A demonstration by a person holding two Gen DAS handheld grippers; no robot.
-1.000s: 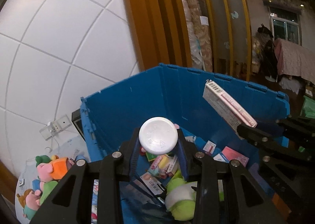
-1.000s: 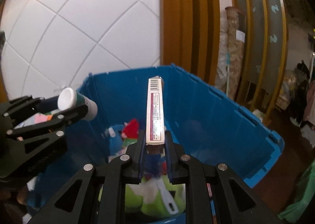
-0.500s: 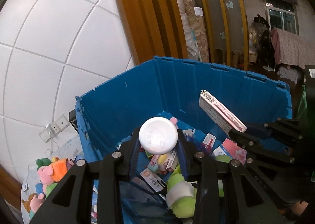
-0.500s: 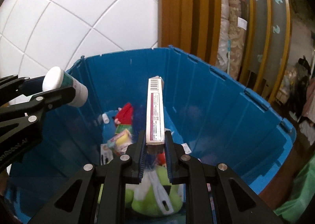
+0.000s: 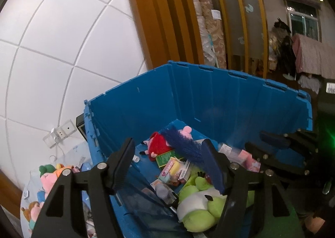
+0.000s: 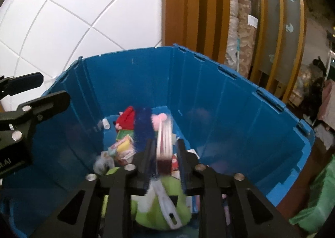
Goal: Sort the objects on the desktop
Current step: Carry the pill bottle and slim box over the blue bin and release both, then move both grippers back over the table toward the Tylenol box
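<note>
A deep blue crate (image 5: 230, 99) (image 6: 219, 99) holds a green plush (image 5: 199, 202) (image 6: 159, 212), a red plush (image 5: 159, 143), a blue-bristled brush (image 6: 143, 127) and small packets. My left gripper (image 5: 167, 150) hangs over its near left side, jaws opening wide with nothing between them. My right gripper (image 6: 165, 150) is over the crate's middle, jaws opening. The pink-and-white box (image 6: 164, 143) is blurred in the gap, and the pads do not press on it. A pale blur (image 6: 102, 162) low in the crate may be the white-capped bottle.
Several plush toys (image 5: 50, 177) lie outside the crate at the left, below a wall socket (image 5: 60, 133). White tiled wall and wooden slats stand behind the crate. A green bag (image 6: 314, 206) sits at the right, past the crate's rim.
My left gripper opened and the white-capped bottle is gone from it. My right gripper widened and the box, upright in its grip before, now slips down blurred between the fingers.
</note>
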